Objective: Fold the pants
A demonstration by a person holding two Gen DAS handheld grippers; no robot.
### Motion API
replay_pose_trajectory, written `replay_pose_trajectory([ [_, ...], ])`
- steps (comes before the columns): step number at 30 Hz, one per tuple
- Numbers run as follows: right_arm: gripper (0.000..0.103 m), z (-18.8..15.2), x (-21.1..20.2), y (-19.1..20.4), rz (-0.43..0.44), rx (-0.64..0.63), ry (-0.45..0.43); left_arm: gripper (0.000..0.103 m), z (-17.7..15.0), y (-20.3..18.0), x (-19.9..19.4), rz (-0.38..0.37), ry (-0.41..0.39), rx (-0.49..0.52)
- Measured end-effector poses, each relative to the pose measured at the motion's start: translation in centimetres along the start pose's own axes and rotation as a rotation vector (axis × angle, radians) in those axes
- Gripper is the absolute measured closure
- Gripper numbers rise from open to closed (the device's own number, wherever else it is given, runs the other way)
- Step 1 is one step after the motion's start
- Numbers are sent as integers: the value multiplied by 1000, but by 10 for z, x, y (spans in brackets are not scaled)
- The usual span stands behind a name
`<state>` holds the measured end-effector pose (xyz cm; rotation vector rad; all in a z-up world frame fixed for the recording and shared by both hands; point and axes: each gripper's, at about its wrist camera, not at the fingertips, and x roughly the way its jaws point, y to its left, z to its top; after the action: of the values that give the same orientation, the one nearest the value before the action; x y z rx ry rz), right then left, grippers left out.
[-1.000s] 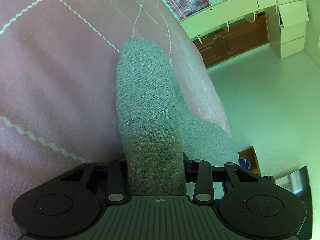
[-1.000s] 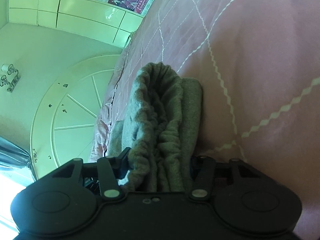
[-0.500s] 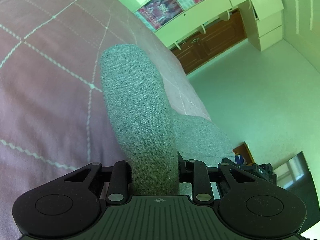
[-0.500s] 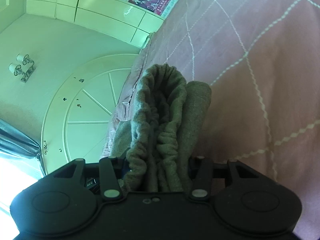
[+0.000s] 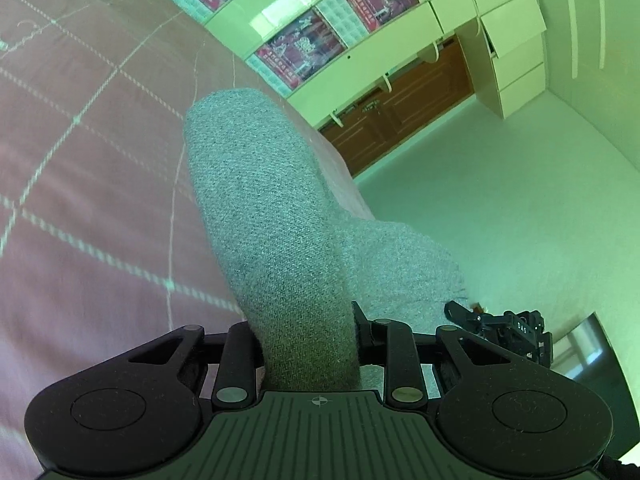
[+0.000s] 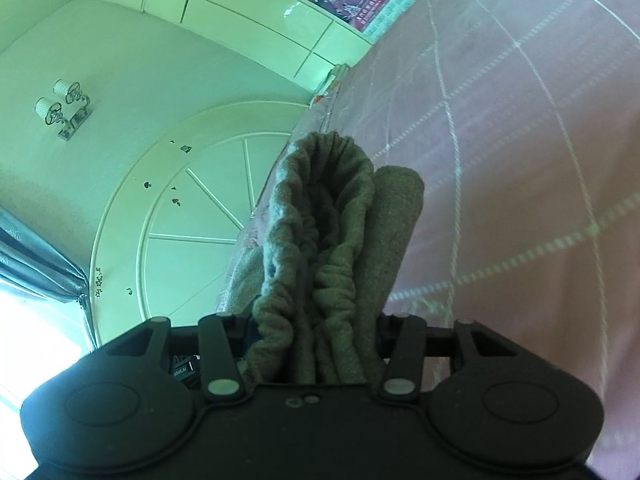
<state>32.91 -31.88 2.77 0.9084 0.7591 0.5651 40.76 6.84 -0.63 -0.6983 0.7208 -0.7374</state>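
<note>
The grey knit pants (image 5: 272,232) are held up over a pink quilted bed (image 5: 80,168). My left gripper (image 5: 308,344) is shut on a smooth folded edge of the pants, which wraps over and hides its fingers. My right gripper (image 6: 316,344) is shut on the bunched elastic waistband of the pants (image 6: 320,232); its fingers are hidden too. In the left wrist view the rest of the pants (image 5: 400,264) hangs to the right, and the right gripper (image 5: 504,328) shows beyond it.
The bed (image 6: 520,160) with white stitched lines fills the side under both grippers. A cream wardrobe with posters (image 5: 320,40) and brown doors (image 5: 400,100) stands beyond the bed. A round cream headboard (image 6: 180,220) and a wall lamp (image 6: 64,108) show in the right view.
Both grippers have lifted and tilted with the pants, so more of the room and less of the bed shows. Both holds are unchanged.
</note>
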Motion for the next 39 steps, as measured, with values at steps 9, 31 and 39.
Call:
replay_pose_trajectory([
  [9,63,82,89,-15,-15,-10,39,75,78,66,36,30,-58,-93],
  [31,14,62,100,-33,-453,-234,-11,6,59,50,55,577,31,300],
  [39,9,35,107,-41,-620,-227,45,0,34,66,45,660,-8,271],
])
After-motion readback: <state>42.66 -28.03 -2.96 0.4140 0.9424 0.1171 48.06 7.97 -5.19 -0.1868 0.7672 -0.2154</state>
